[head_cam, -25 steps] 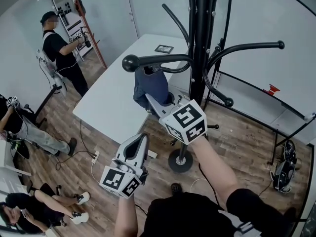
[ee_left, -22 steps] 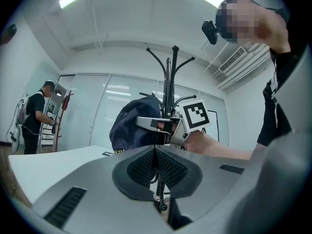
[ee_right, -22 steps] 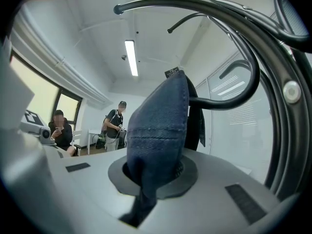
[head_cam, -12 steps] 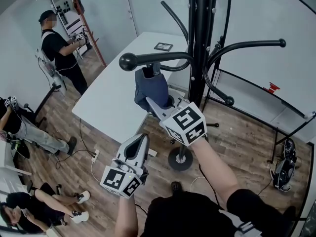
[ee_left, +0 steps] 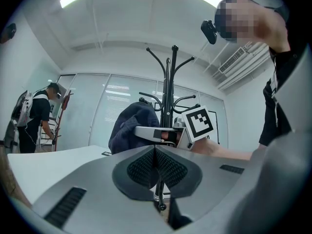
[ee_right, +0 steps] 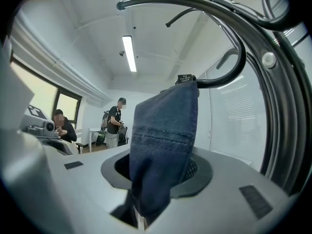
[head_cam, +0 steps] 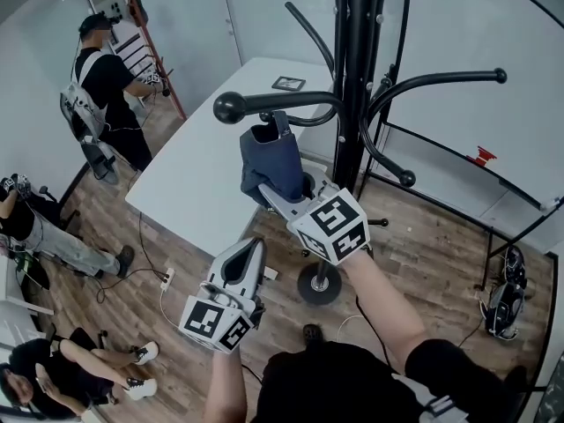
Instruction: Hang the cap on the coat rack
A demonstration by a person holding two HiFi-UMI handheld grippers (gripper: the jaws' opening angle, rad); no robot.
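A dark blue denim cap point(head_cam: 269, 161) hangs by its back strap from a black arm point(head_cam: 282, 106) of the coat rack point(head_cam: 357, 77). My right gripper point(head_cam: 269, 190) reaches level under that arm. Its jaws have just been opening and stand apart, with the cap point(ee_right: 163, 145) hanging loose between them. The strap's tag point(ee_right: 184, 79) sits over the arm's curved end. My left gripper point(head_cam: 249, 249) is lower and nearer me, shut and empty. Its pads point(ee_left: 156, 152) meet, and beyond them I see the cap point(ee_left: 131, 128) and the right gripper's marker cube point(ee_left: 199, 123).
A white table point(head_cam: 203, 174) stands behind the rack, with a small marker card point(head_cam: 289, 84) on it. The rack's round base point(head_cam: 322, 285) rests on the wooden floor. One person stands at the far left point(head_cam: 106, 86); others sit along the left edge point(head_cam: 35, 227).
My right gripper has sunk slightly and the cap hangs a bit lower under the arm. The left gripper has stayed still. The standing person has turned toward the shelf.
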